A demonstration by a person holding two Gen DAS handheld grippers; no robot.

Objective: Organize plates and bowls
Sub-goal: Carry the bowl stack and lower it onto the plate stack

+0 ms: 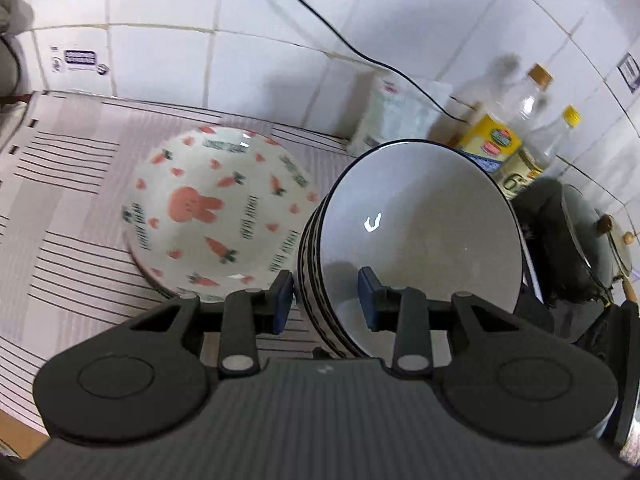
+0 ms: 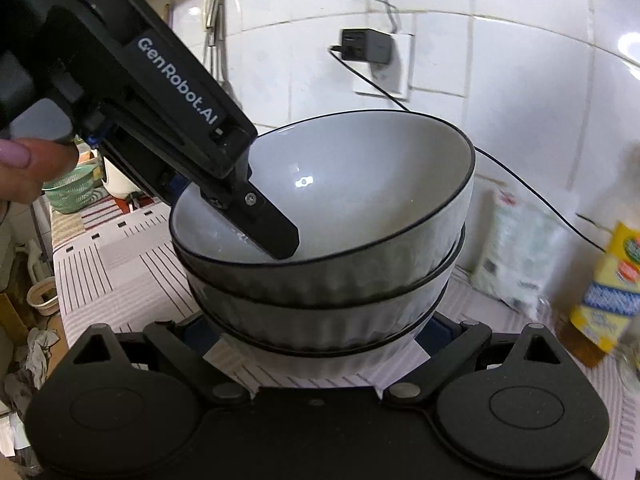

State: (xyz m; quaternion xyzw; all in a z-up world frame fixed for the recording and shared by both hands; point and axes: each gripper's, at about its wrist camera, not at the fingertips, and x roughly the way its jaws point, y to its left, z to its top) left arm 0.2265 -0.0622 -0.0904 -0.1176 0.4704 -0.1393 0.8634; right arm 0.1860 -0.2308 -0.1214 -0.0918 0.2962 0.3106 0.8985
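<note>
The left tongs straddled the near rim of the stacked bowls on the surface, one finger inside, one outside, not clearly pinching; the right tongs flanked the stack's base, apart. A carrot bowl stood just left

The glossy grey ceramic bowls have ribbed outsides; the carrot-printed white ceramic bowl shines; the white wall tiles are glazed.

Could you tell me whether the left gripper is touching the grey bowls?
Cannot tell: the left gripper straddles the grey bowls' rim, but neither view plainly shows contact.
</note>
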